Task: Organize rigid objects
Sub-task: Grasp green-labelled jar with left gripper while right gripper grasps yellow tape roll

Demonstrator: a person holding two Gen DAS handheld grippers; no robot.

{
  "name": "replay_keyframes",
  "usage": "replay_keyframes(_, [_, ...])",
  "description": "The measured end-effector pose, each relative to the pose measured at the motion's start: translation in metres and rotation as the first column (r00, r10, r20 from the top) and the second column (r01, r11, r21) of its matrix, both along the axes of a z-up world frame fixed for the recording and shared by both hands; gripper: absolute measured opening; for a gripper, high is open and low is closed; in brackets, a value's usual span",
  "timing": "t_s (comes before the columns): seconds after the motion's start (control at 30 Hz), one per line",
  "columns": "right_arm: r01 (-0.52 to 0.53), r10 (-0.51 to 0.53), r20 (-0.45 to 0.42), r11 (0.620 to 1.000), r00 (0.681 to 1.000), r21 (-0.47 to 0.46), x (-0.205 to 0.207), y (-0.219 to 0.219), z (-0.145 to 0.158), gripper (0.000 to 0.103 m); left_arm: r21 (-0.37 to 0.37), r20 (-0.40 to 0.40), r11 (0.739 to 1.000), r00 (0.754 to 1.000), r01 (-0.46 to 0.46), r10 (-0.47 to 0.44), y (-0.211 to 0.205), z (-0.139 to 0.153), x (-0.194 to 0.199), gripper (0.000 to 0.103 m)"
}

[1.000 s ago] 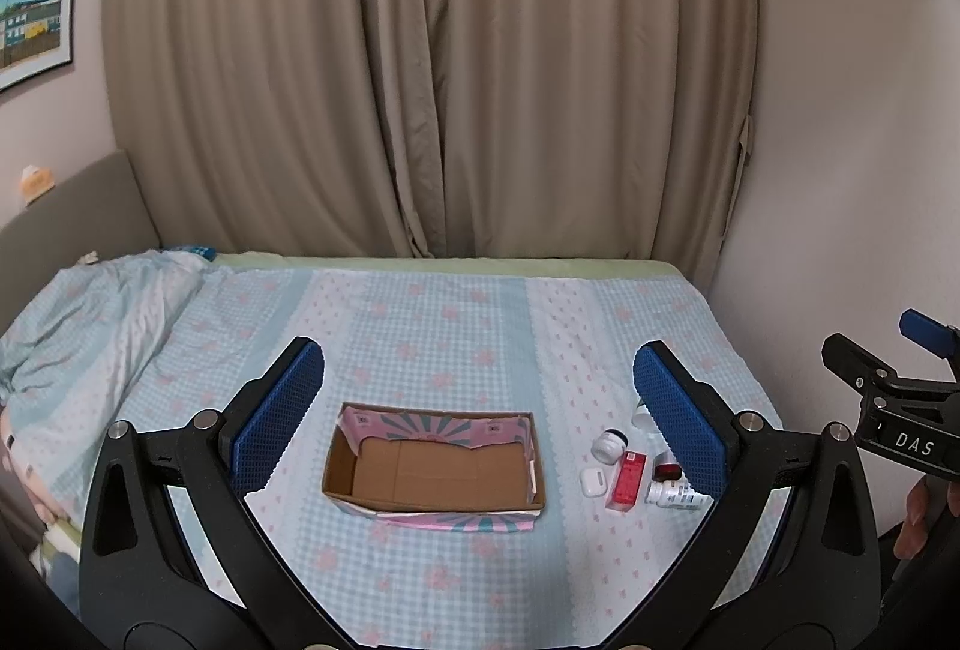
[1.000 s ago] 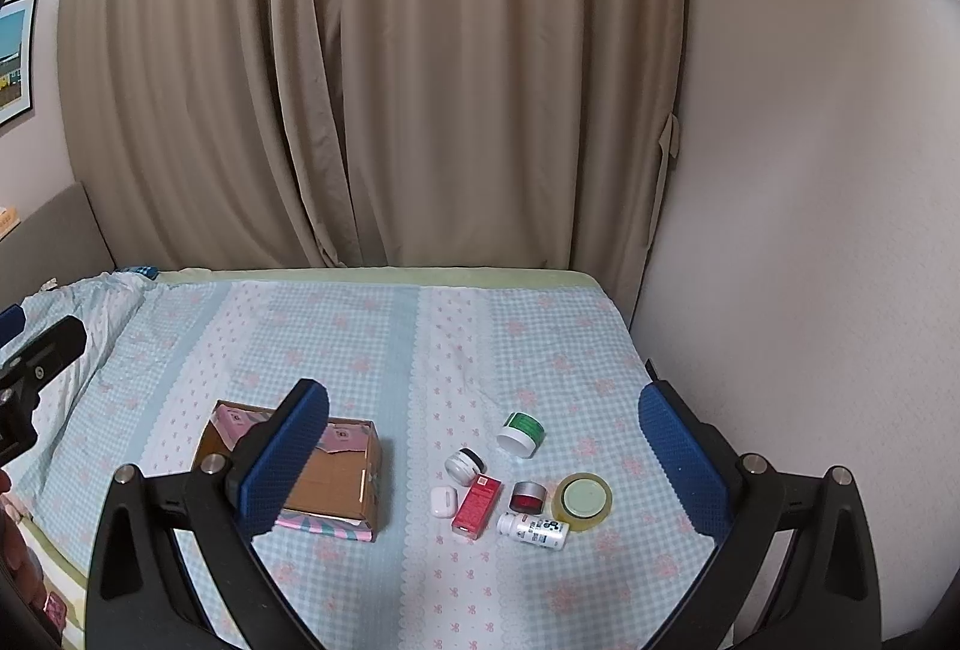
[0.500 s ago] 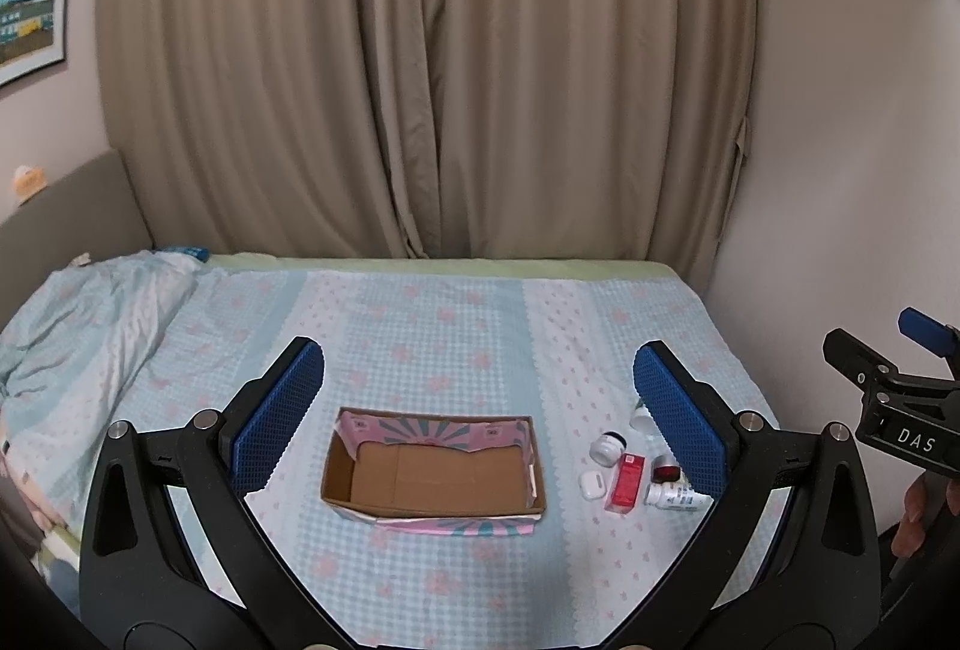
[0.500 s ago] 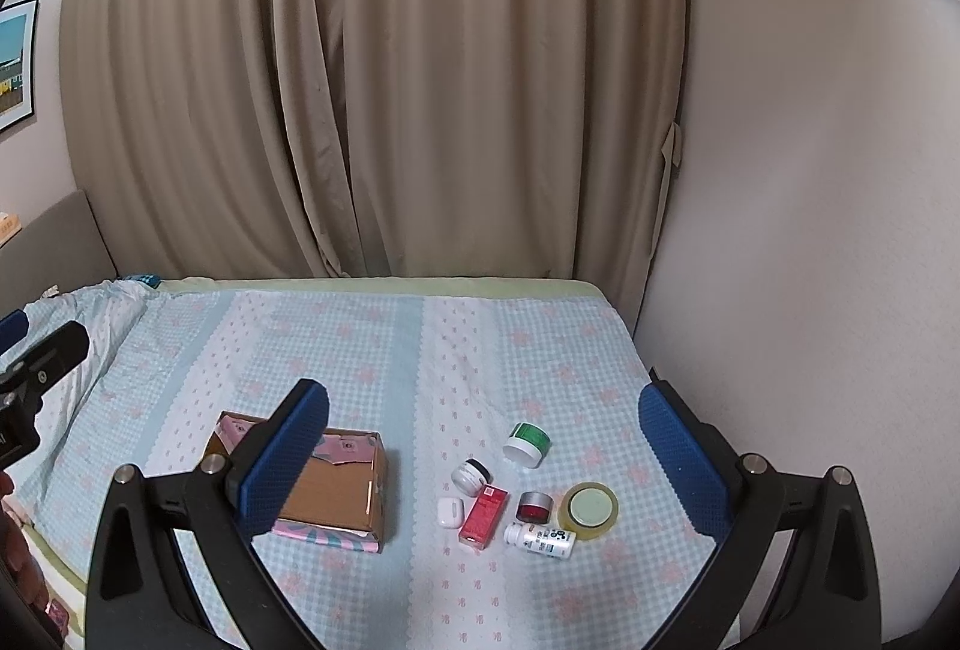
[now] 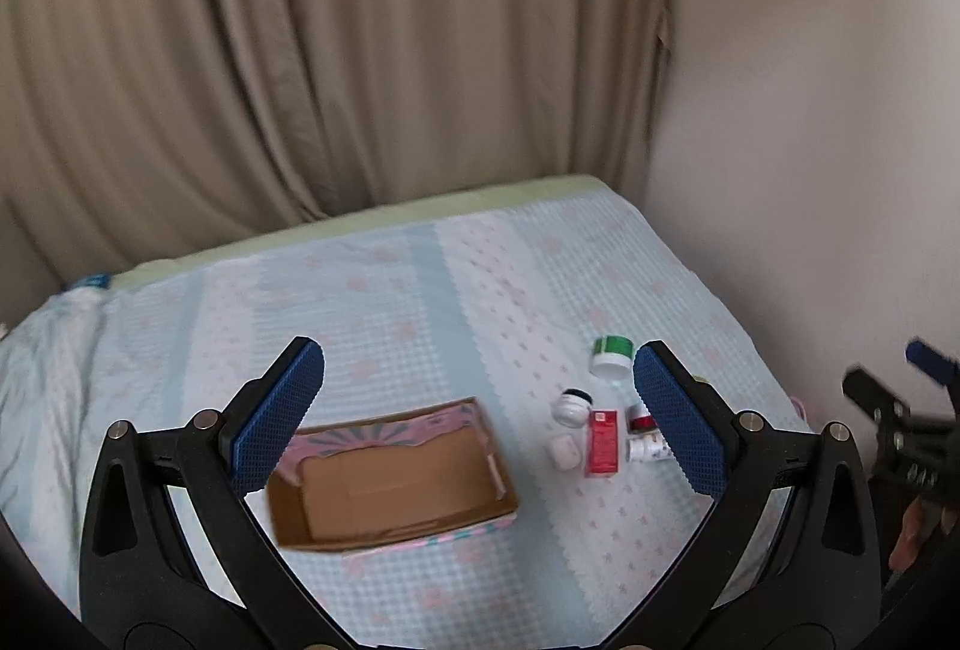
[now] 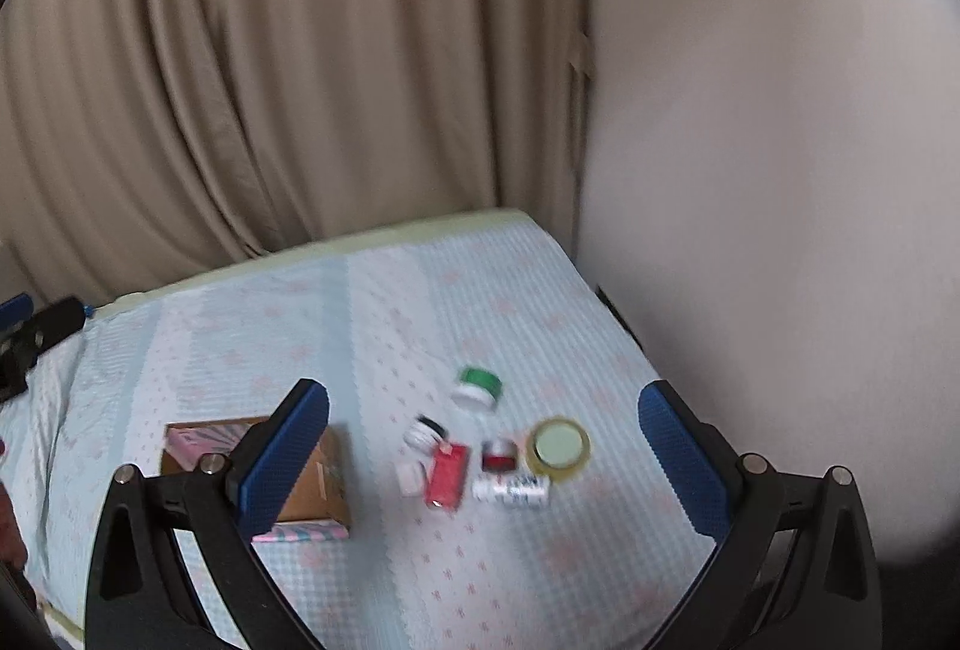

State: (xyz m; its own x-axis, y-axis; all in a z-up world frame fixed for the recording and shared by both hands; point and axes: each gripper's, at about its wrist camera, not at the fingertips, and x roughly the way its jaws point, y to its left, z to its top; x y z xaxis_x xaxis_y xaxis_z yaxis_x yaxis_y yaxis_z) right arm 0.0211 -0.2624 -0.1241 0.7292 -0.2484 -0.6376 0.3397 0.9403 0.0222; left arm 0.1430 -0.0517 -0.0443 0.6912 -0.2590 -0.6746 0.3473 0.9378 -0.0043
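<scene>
An open, empty cardboard box (image 5: 393,482) with a pink patterned rim lies on the bed; it also shows in the right wrist view (image 6: 312,476). To its right lies a cluster of small items: a green-lidded jar (image 6: 478,387), a black-lidded jar (image 6: 425,434), a white case (image 6: 410,478), a red box (image 6: 447,475), a red-lidded jar (image 6: 499,457), a white bottle lying down (image 6: 511,490) and a tape roll (image 6: 558,447). My left gripper (image 5: 480,422) is open and empty above the box. My right gripper (image 6: 483,455) is open and empty above the cluster.
The bed (image 5: 420,290) has a light blue cover with pink spots. Beige curtains (image 5: 330,50) hang behind it and a plain wall (image 6: 750,170) runs along its right side. A crumpled blanket (image 5: 42,362) lies at the left.
Both grippers have moved forward and tilted, so the bed, box and items look nearer and rotated. The views are blurred by motion. Nothing was picked up.
</scene>
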Motion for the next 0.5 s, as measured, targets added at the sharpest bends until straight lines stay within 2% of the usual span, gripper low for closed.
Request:
replay_keyframes(0.13, [0.061,-0.058,-0.079,0.998,0.995,0.031,0.013,-0.026,-0.042,0.103,-0.008,-0.098,0.998,0.993,0.066,-0.066,-0.039,-0.042,0.045,0.103])
replay_keyframes(0.3, [0.138,-0.122,-0.177,0.987,0.977,0.082,0.039,-0.059,-0.106,0.103,0.013,-0.202,0.989,0.969,0.15,-0.145,-0.099,-0.1,0.098,0.103])
replay_keyframes(0.5, [0.27,-0.212,-0.289,0.946,0.934,0.179,0.08,-0.099,-0.19,0.103,0.03,-0.338,0.972,0.918,0.233,-0.21,-0.176,-0.186,0.153,0.103])
